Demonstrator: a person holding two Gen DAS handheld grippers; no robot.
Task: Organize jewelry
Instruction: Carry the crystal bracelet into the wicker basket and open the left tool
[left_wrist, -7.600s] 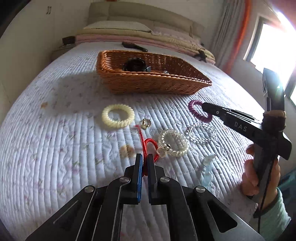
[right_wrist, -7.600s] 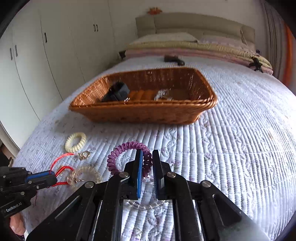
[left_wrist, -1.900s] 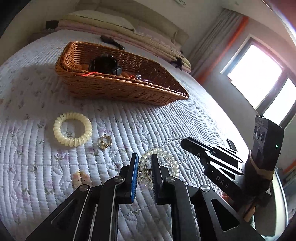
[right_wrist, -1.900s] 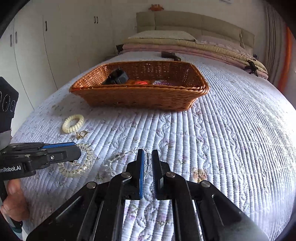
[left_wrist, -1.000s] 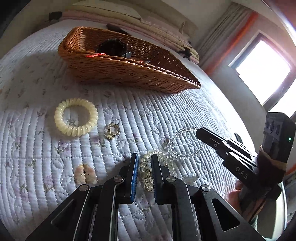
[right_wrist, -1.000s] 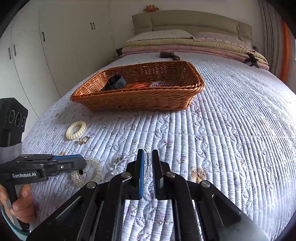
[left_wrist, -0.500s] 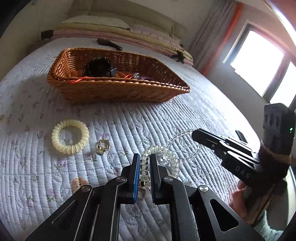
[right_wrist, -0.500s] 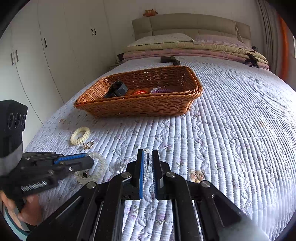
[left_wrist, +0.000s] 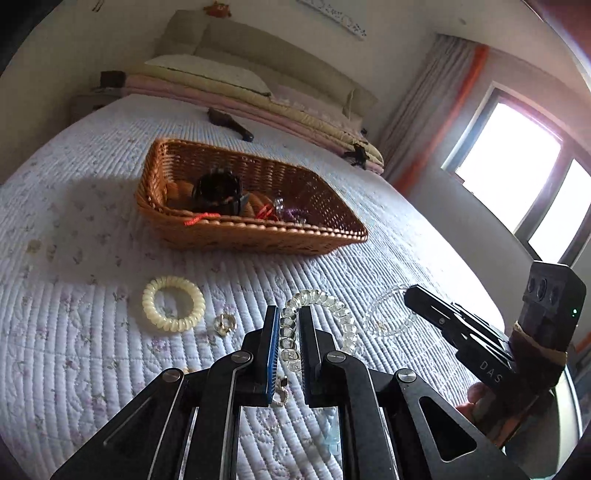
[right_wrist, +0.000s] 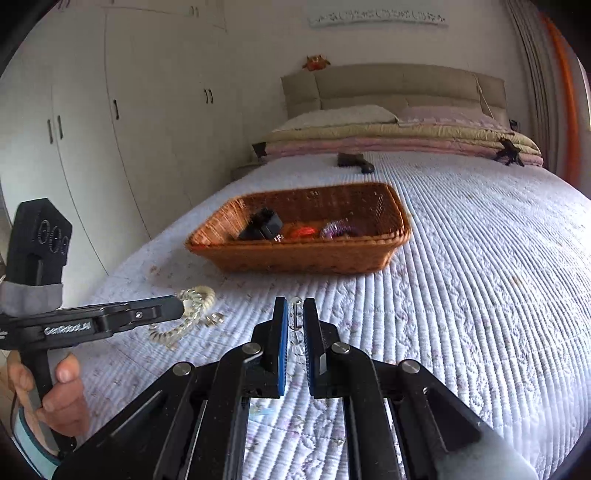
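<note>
1. My left claw (left_wrist: 287, 341) is closed on the clear coil bracelet (left_wrist: 321, 317), with its blue-lined fingers (left_wrist: 271, 347) pinching the near side of the coil; a small charm dangles below the grip.
2. From the right wrist view, that bracelet hangs from the tip of the left claw (right_wrist: 177, 308) above the quilted bed (right_wrist: 480, 295).
3. My right claw (right_wrist: 294, 325) is clamped on the clear bead bracelet (right_wrist: 295, 314); a few glassy beads show in the narrow gap between its fingers.
4. In the left wrist view, the bead bracelet (left_wrist: 388, 314) forms a thin loop reaching from the tip of the right claw (left_wrist: 410, 293).
5. The wicker basket (left_wrist: 258, 240) sits farther up the bed, well apart from both claws.
6. Inside it I see a black watch (left_wrist: 218, 190), a red cord (left_wrist: 199, 218) lying over the near rim, and a purple coil bracelet (left_wrist: 295, 213).
7. A cream coil bracelet (left_wrist: 173, 303) lies flat on the bed to the left of my left claw.
8. A small gold ring (left_wrist: 226, 325) rests just beside the cream coil bracelet, between it and the left claw.
</note>
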